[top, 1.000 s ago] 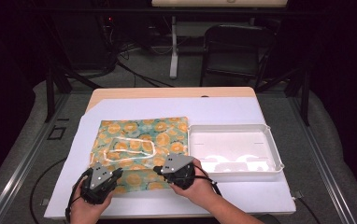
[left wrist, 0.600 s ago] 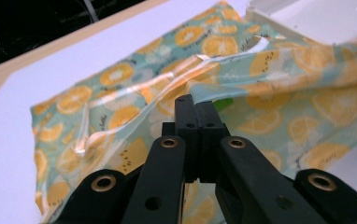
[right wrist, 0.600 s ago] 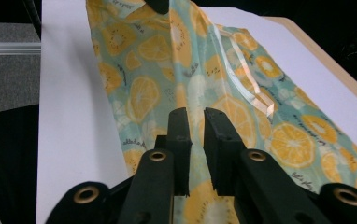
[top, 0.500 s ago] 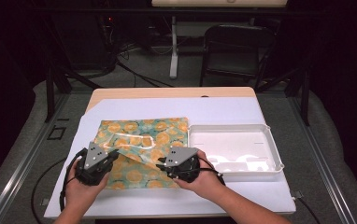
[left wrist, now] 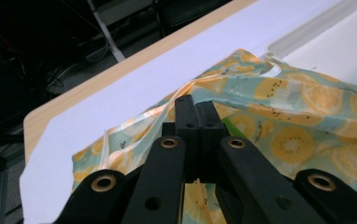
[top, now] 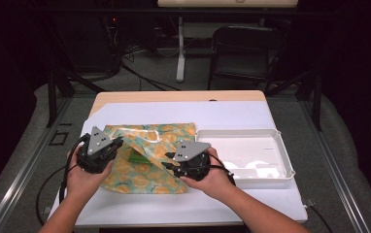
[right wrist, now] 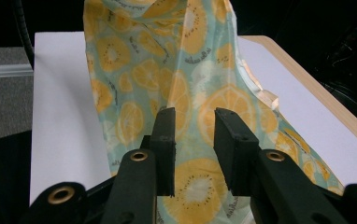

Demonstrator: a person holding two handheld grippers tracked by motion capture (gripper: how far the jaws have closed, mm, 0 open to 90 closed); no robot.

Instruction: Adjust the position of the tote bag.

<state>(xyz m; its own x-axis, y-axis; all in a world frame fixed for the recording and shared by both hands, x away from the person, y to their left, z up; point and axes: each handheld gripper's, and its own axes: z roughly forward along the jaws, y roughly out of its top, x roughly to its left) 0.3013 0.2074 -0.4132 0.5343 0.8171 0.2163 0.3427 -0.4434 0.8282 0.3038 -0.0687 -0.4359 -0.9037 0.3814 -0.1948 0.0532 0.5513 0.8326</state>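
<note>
left gripper [top: 118,143] is clamped on the citrus-print bag [top: 166,141], its edge lifted; right gripper [top: 170,163] jaws, just opening, stand apart beside it.

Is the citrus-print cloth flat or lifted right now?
Partly lifted: the left gripper, shut on the citrus-print cloth, raises its near-left edge; the rest lies on the table.

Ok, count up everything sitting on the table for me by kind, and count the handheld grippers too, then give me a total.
Fruit-print plastic bag with orange slices on pale green: 1
White rectangular plastic tray: 1
White sheet covering the wooden table: 1
Black two-jaw grippers: 2, the left gripper shut on the bag's edge, the right gripper with jaws apart
Total: 5
</note>
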